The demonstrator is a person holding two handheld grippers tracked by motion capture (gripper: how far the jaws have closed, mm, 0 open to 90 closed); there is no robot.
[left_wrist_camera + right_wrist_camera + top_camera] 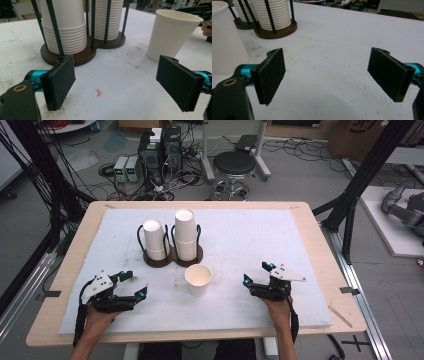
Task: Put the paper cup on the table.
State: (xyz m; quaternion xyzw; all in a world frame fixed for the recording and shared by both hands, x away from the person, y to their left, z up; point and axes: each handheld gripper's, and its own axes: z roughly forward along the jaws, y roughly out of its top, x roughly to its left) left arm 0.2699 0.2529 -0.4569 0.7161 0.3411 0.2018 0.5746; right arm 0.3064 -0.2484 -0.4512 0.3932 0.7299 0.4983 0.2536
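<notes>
A single white paper cup [198, 279] stands upright and mouth up on the white mat, in front of a dark wooden holder [172, 257] with two stacks of upside-down paper cups [154, 239] between black rods. My left gripper [134, 283] rests low at the front left, jaws wide apart with nothing between them; in its own view the cup [172, 33] is ahead to the right and the holder [82, 53] ahead to the left. My right gripper [258, 273] sits at the front right, open and empty, with the cup [225, 42] at its left.
The white mat [250, 240] covers most of the wooden table [320, 245]. A small orange scrap [99, 93] lies on the mat between the left jaws. Beyond the table stand a black stool [234, 166], electronics boxes and cables on the floor.
</notes>
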